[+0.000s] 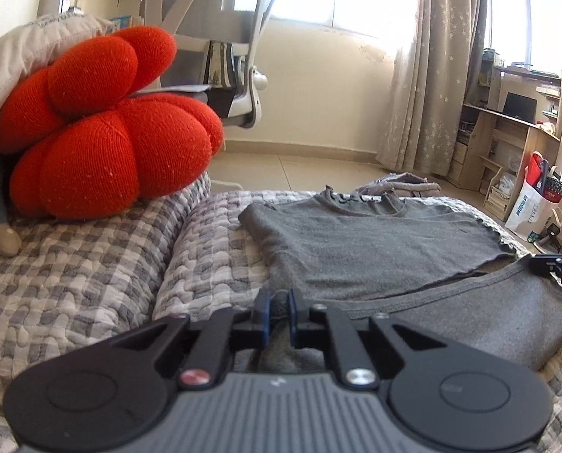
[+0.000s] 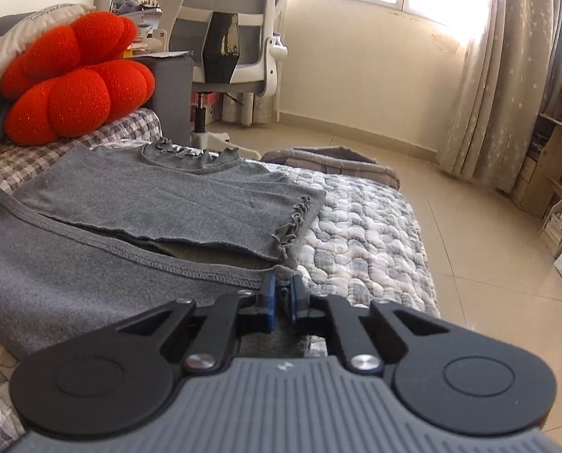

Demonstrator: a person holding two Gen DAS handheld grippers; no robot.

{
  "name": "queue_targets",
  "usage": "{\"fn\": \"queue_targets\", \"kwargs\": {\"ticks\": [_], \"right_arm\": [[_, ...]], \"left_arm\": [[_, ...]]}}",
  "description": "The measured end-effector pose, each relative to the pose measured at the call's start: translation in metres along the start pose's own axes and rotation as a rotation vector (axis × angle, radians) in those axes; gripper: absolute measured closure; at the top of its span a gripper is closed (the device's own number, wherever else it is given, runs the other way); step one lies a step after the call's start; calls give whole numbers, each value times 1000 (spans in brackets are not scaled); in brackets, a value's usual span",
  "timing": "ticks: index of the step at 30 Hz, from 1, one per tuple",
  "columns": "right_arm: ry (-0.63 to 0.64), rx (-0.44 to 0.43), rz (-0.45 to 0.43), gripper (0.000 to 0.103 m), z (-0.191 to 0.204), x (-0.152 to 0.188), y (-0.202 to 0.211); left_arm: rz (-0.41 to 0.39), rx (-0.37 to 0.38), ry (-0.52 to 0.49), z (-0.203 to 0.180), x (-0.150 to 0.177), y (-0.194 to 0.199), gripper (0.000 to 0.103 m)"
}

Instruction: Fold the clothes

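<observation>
So both grippers are pinching the grey top's (image 1: 375, 241) near hem on the bed (image 1: 213, 249).
Left gripper (image 1: 279, 304) and right gripper (image 2: 282, 294) clamp cloth; red cushion (image 1: 103, 128) sits at the bed's far left corner, office chair (image 2: 228, 37) behind.

Right gripper (image 1: 560, 266) cut off — perhaps gripping the hem.

Shirt (image 1: 375, 241) lies flat on the quilt (image 1: 213, 249), its near hem folded toward the far collar. Left gripper (image 1: 279, 304) sits at the near left corner of the shirt, right gripper (image 2: 281, 294) at the near right corner. Cushion (image 1: 100, 124) rests far left on the quilt. Office chair (image 2: 235, 30) stands behind, on the floor. Curtain (image 2: 507, 75) hangs far right.
</observation>
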State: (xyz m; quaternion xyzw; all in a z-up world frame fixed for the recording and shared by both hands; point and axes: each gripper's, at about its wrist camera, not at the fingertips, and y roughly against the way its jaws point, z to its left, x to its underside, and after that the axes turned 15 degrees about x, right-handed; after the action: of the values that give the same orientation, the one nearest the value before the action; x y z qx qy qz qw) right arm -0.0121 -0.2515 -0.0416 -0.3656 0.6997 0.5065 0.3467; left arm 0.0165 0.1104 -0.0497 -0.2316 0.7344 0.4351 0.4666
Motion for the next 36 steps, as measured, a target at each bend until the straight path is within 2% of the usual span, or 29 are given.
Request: {"fn": "queue_targets", "kwargs": {"ticks": [2,3,7,9,11,13,15,17,19,22,24,25,26,33,36], "right_arm": [[-18,12,-33,98,-5,2,7],[-29,25,-48,103,-7,3,10],[-74,75,-68,103,-18,2,11],[-93,72,-37,103,-20,2,5],[-111,34,5,101,-19,2,-1],[-118,7,28,89,-17,1,-4],[-109,1,28,84,-13,0,-6],[-107,-3,26,61,-11,-2,-8],[-110,-20,28,59,-9,-3,-10],[-90,-31,36,60,-2,-4,-13],[-60,-19,25,88,2,-3,-12],[-50,-16,19,95,3,-2,-11],[-47,-8,4,95,3,-1,-8],[-3,87,-133,96,0,3,21],[5,103,-124,96,2,-1,13]], "left_arm": [[-49,-14,-32,-5,1,8,94],[-74,-22,-37,-6,0,12,94],[-127,-62,-29,-4,-5,17,94],[-99,-82,-22,-3,-6,10,93],[-32,-88,7,1,-3,0,92],[27,-89,45,6,1,-9,91],[38,-88,69,11,2,-11,91],[43,-78,104,16,4,-11,90],[47,-73,134,19,5,-11,90],[46,-66,138,19,6,-11,90],[48,-59,135,18,6,-12,91],[37,-60,123,17,6,-10,94],[26,-61,112,15,7,-8,97],[-96,-94,21,3,3,14,97],[-68,-112,37,5,0,3,97]]}}
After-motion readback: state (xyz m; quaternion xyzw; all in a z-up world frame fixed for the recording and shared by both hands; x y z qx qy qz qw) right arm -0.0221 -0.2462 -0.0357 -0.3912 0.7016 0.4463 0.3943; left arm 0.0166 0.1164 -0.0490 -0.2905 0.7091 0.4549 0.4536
